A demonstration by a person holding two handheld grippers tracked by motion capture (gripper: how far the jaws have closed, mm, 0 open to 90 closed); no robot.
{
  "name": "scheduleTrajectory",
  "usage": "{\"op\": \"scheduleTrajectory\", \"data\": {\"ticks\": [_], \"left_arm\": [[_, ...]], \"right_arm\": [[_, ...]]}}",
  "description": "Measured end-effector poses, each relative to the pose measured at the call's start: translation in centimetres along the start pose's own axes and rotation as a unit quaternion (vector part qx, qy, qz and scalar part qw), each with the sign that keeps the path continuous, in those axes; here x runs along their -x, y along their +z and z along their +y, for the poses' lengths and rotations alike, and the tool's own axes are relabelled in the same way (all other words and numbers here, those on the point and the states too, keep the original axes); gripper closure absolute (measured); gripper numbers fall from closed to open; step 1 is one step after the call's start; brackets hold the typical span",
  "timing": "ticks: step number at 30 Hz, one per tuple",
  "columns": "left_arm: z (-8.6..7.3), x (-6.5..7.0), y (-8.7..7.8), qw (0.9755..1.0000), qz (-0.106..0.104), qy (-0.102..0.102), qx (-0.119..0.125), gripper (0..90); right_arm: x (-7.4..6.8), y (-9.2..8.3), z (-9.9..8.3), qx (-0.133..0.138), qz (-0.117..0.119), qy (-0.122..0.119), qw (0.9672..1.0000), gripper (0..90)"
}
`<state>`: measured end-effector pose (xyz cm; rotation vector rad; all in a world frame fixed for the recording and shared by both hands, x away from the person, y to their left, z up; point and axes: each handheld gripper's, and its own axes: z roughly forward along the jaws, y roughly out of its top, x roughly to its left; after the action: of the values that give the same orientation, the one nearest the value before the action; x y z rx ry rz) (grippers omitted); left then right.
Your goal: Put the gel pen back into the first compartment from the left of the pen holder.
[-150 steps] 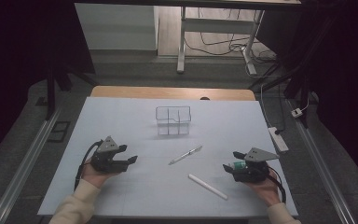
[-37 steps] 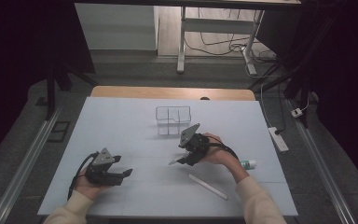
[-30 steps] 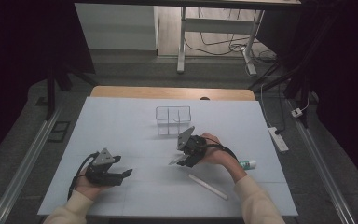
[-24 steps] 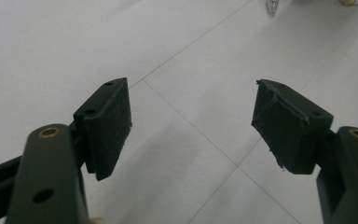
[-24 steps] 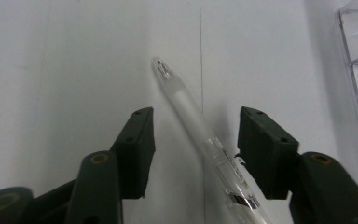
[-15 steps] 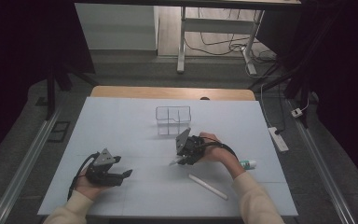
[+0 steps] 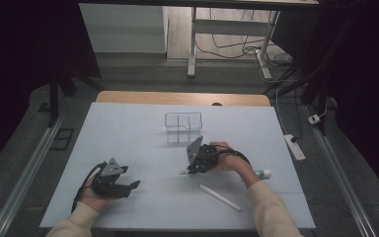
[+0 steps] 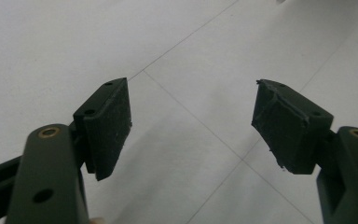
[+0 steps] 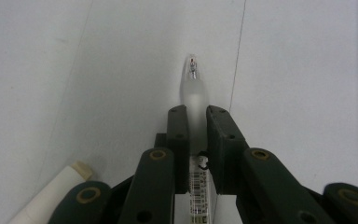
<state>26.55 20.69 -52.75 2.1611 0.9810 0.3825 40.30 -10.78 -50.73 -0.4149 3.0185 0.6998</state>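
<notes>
High view: the right gripper (image 7: 193, 167) clamps a slim frosted-white pen (image 7: 183, 172) lying mid-table, near a clear plastic divided box (image 7: 183, 127). The left gripper (image 7: 128, 185) rests apart, near left.

Left gripper view: its jaws gape, holding nothing.

Right gripper view: the jaws, just closed, pinch the pen's (image 9: 194, 100) barrel; so thin a hold could let it pivot or slip when lifted. Its rear end is hidden.
</notes>
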Motion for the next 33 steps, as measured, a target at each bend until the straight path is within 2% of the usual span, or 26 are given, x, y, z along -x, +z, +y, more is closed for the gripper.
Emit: {"op": "scheduleTrajectory", "data": {"ticks": [4,8,12,17,24,28,29,33], "left_arm": [[0.0,0.0,-0.1,1.0,0.0,-0.002,0.002,28.1],[0.0,-0.1,-0.1,1.0,0.001,-0.006,0.005,28.1],[0.0,-0.1,-0.1,1.0,0.002,-0.006,0.005,28.1],[0.0,-0.1,-0.1,1.0,0.002,-0.007,0.005,28.1],[0.0,-0.2,-0.2,0.9999,0.003,-0.009,0.006,28.1],[0.0,-0.2,-0.2,0.9999,0.003,-0.01,0.007,28.1],[0.0,-0.2,-0.2,0.9999,0.003,-0.01,0.007,28.1],[0.0,-0.2,-0.2,0.9999,0.004,-0.01,0.008,28.1]], "right_arm": [[-0.1,-0.1,0.1,-0.004,-0.004,-0.004,1.0,79.3],[-0.1,-0.2,0.1,-0.005,-0.011,0.007,0.9999,79.4],[0.2,-0.7,-0.3,0.012,-0.021,0.039,0.9989,79.5],[0.4,-1.6,-0.6,0.026,-0.037,0.068,0.9967,79.5],[0.4,-2.7,-1.1,0.05,-0.061,0.109,0.9908,79.5],[0.4,-3.3,-1.2,0.064,-0.077,0.124,0.9872,79.5],[0.3,-3.4,-1.2,0.073,-0.079,0.131,0.9854,79.5],[0.1,-4.0,-1.3,0.085,-0.095,0.14,0.9819,79.5]]}}
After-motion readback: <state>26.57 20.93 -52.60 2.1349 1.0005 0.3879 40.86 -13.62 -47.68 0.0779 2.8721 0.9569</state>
